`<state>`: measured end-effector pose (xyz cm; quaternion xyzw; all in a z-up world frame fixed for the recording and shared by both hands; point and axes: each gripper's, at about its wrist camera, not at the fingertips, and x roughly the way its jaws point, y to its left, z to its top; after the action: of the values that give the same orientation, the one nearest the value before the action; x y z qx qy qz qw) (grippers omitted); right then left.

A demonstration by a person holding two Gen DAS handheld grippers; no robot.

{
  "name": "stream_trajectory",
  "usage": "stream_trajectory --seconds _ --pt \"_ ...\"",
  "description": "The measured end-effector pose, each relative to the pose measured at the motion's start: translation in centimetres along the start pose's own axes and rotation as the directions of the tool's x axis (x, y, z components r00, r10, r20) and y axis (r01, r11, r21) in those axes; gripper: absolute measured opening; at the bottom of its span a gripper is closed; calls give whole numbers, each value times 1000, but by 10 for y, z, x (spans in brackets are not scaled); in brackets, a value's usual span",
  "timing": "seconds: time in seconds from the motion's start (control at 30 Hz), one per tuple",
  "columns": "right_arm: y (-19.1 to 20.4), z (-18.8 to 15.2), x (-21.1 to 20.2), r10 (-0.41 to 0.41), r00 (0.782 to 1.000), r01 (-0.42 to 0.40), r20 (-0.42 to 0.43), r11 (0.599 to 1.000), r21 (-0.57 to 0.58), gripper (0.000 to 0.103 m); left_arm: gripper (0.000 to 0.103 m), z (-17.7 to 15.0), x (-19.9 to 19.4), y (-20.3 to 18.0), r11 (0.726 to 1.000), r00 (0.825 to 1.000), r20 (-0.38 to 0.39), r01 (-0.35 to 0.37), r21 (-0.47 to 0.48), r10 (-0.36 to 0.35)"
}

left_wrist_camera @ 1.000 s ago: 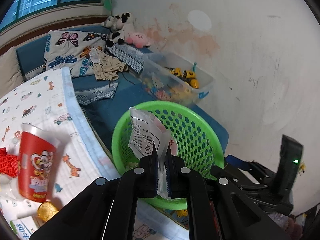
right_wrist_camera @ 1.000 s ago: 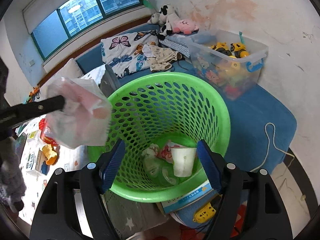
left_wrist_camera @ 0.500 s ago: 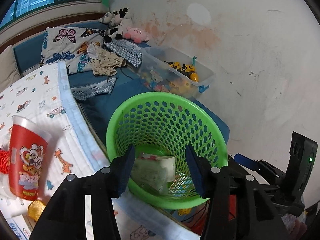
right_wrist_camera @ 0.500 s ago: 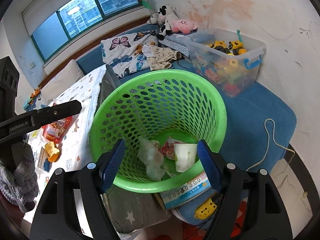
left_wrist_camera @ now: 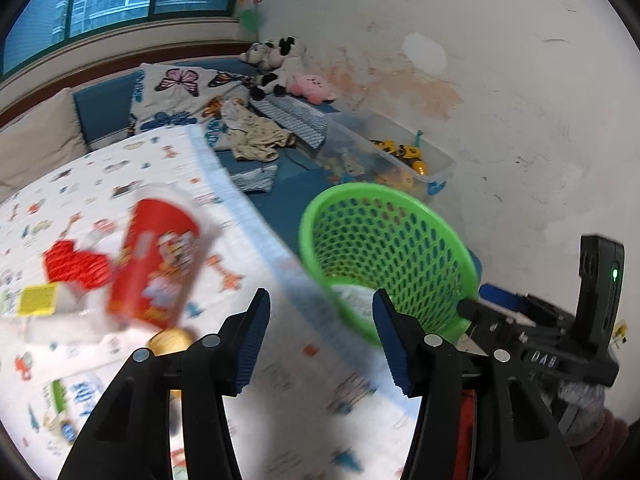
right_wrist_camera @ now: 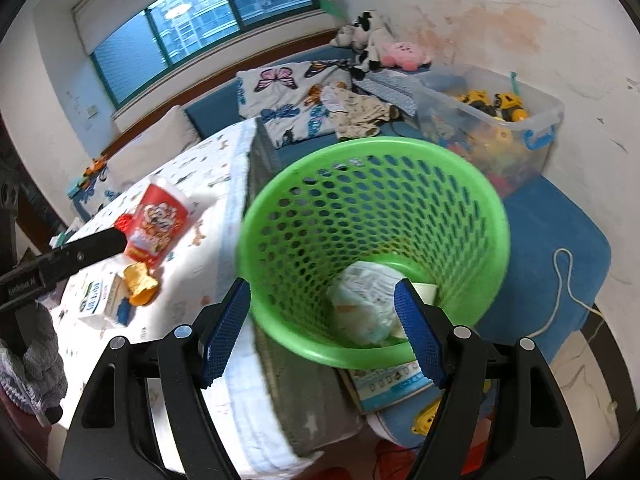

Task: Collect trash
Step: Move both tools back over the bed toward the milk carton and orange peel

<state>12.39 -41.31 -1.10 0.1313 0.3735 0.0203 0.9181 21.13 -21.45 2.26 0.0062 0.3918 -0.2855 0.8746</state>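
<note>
A green mesh basket [left_wrist_camera: 400,240] [right_wrist_camera: 360,208] stands beside the quilt-covered table [left_wrist_camera: 224,216], with a crumpled white packet [right_wrist_camera: 366,304] and a paper cup inside. My left gripper [left_wrist_camera: 320,296] hangs over the table edge, jaws opening, nothing between them. On the table to its left lie a red printed cup [left_wrist_camera: 160,264] [right_wrist_camera: 158,224], a gold crumpled wrapper [left_wrist_camera: 168,340] [right_wrist_camera: 138,284], a red knitted thing [left_wrist_camera: 76,264] and a small carton [right_wrist_camera: 100,296]. My right gripper [right_wrist_camera: 322,282] is open and empty, just in front of the basket.
A clear toy bin [right_wrist_camera: 492,120] sits on the blue bench behind the basket, with plush toys [right_wrist_camera: 404,54], clothes [right_wrist_camera: 360,114] and a butterfly pillow [right_wrist_camera: 280,92]. A white cord [right_wrist_camera: 568,280] trails right. A booklet [right_wrist_camera: 392,380] lies under the basket.
The left gripper opened and the white packet dropped into the basket. It then swung left from over the basket to over the table. The right gripper drifted slightly, still open.
</note>
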Motion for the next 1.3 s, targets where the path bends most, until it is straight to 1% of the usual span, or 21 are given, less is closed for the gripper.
stream_trajectory --seconds 0.17,0.4,0.53,0.57,0.67,0.77,0.87,0.9,0.97,1.07,1.1,1.2,1.3 --pt "24 -2 6 28 999 -29 -18 999 -42 75 56 -16 -23 29 999 999 1 -41 -3 41" --pt "67 -8 18 75 996 -82 -57 989 -123 75 60 -40 -53 68 995 995 2 -102 12 102" --pt "96 -12 31 100 991 -114 -89 980 -165 75 63 -52 -63 92 994 994 -23 -108 9 108" --pt "105 -13 35 107 989 -123 -99 976 -179 75 65 -55 -65 96 994 994 -28 -107 14 107" --pt "121 -15 42 116 987 -137 -112 969 -203 75 69 -64 -70 106 993 993 -47 -102 55 105" --pt "133 -15 48 121 985 -146 -126 965 -218 75 72 -69 -69 113 987 991 -69 -107 120 116" --pt "142 -15 54 119 983 -149 -139 962 -227 75 74 -72 -67 115 973 989 -85 -102 206 122" --pt "145 -16 56 114 983 -146 -145 962 -232 75 77 -72 -65 115 963 989 -87 -96 251 122" --pt "149 -16 58 108 982 -143 -154 960 -240 75 77 -71 -62 116 949 989 -81 -97 299 127" --pt "152 -16 60 98 982 -136 -160 959 -248 75 82 -69 -55 121 928 990 -115 -33 372 81" --pt "153 -16 61 94 982 -133 -163 959 -250 75 82 -70 -52 120 917 990 -118 -30 397 83" --pt "155 -15 65 90 981 -131 -172 960 -248 75 83 -69 -44 120 897 988 -134 -11 442 78" --pt "157 -15 70 85 979 -131 -186 959 -252 75 83 -66 -36 124 882 986 -147 4 471 74"
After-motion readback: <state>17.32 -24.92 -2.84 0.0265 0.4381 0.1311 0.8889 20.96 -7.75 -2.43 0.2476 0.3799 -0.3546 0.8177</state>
